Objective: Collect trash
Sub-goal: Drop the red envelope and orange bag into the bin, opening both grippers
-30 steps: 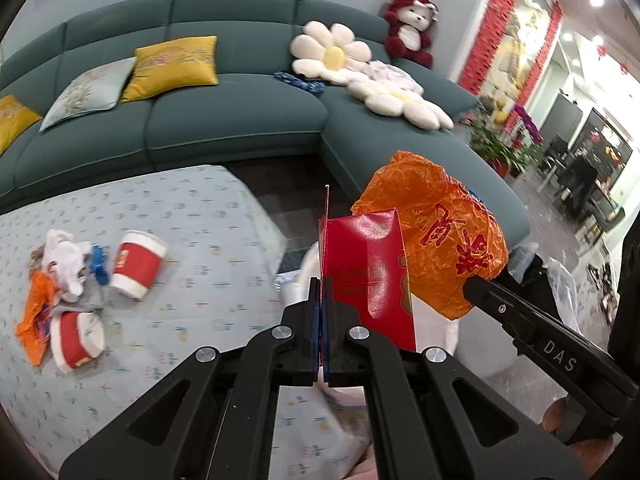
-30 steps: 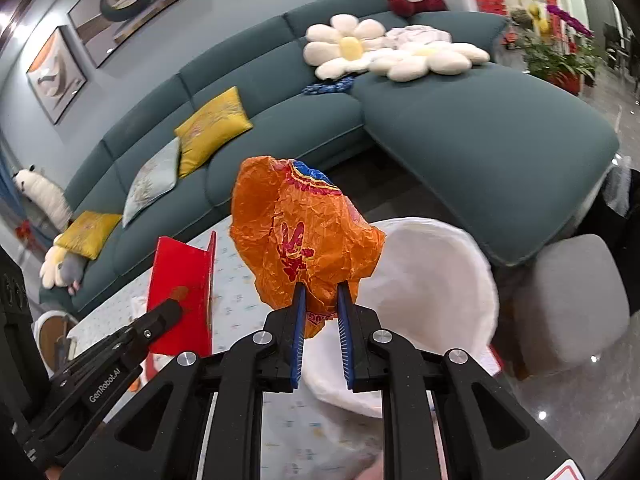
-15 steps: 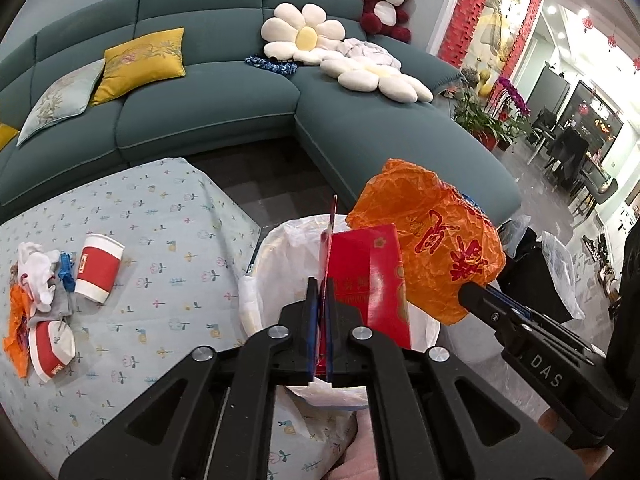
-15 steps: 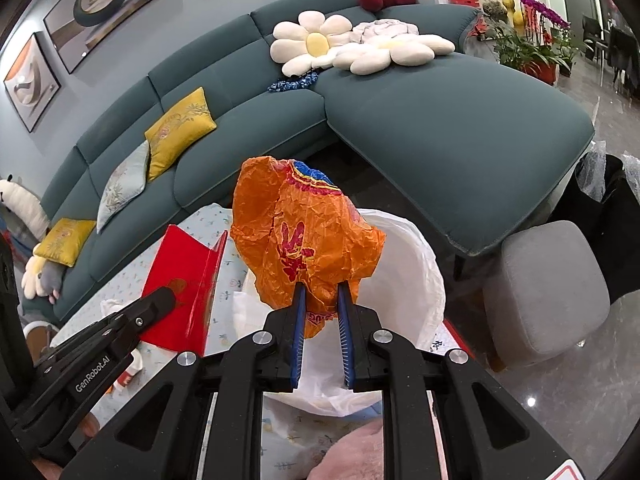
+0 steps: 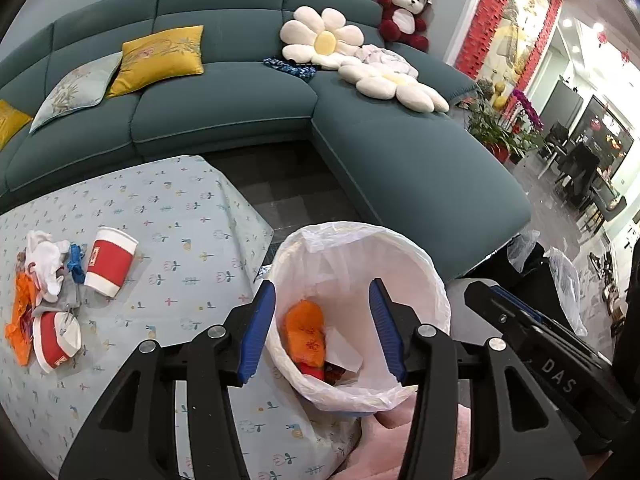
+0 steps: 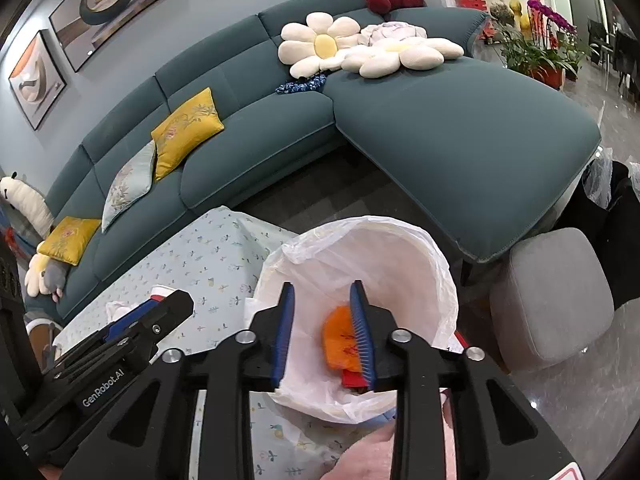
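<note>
A: Trash first. Where does it sit?

B: An orange bag (image 5: 306,334) lies crumpled at the bottom of the bin (image 5: 424,264), which has a white liner. A red packet (image 5: 311,369) and a scrap of white paper (image 5: 344,354) lie beside it down there. The right wrist view shows the same orange bag (image 6: 338,338) and a red edge under it.

A: And the tongs?

B: The left tongs (image 5: 322,330) are spread wide and carry nothing, poised over the bin's mouth. The right tongs (image 6: 322,336) are parted too, empty, also above the opening of the bin (image 6: 444,264). Each pair shows at the edge of the other's view, side by side.

A: Anything left outside the bin?

B: Yes, on the desk (image 5: 188,216), under its pale flowered cloth. A red and white paper cup (image 5: 109,262) lies on its side, and a second cup (image 5: 56,340) lies nearer the camera, well apart from the bin. Just beside them there is a white crumpled tissue (image 5: 46,260), a blue scrap (image 5: 75,262) and an orange wrapper (image 5: 20,320), all bunched together at the desk's left side.

A: Farther out?

B: A teal corner sofa (image 5: 240,104) behind the desk, with yellow cushions (image 5: 160,58), a flower pillow (image 5: 320,38) and a red bear toy (image 5: 404,12). A grey stool (image 6: 556,300) stands just right of the bin.
</note>
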Tool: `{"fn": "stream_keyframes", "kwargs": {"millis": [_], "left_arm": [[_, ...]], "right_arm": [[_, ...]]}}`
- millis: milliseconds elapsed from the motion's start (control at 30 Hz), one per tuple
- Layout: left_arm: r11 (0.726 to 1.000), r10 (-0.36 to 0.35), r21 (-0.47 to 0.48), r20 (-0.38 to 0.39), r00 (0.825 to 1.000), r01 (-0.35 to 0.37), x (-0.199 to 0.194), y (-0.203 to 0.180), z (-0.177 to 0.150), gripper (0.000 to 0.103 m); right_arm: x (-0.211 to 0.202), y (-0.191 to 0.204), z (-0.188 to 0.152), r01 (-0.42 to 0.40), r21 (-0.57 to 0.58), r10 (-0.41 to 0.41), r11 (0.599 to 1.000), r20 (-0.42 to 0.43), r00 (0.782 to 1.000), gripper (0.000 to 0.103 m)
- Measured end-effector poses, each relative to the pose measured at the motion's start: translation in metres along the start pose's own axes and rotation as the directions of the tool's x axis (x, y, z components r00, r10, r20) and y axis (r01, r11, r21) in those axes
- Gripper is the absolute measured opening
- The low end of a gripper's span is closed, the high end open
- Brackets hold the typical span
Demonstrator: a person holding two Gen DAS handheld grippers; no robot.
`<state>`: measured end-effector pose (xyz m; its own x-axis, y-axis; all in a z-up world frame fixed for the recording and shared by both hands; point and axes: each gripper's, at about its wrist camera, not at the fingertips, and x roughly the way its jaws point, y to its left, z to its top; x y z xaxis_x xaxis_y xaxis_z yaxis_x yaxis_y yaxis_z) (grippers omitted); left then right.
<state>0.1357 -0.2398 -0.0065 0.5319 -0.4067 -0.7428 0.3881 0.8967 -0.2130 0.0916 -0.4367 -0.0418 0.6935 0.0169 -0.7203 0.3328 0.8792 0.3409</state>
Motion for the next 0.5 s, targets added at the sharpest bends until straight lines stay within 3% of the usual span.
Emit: {"fn": "stream_keyframes", "kwargs": {"millis": [200,500], "left_arm": [[0.999,0.021,-0.038,0.008,1.000,-0.021,-0.008,0.019,-0.004,0.049],[0.988,0.086,-0.128,0.023,0.996,-0.083,-0.025,0.071,-0.015,0.062]], "right_arm": [[-0.002,0.015,-0.001,-0.011,-0.025,0.011,1.000,0.003,1.000,0.037],[0.002,0.056,-0.011,-0.036,-0.090,0.034,0.995,-0.015,0.999,0.046]]}}
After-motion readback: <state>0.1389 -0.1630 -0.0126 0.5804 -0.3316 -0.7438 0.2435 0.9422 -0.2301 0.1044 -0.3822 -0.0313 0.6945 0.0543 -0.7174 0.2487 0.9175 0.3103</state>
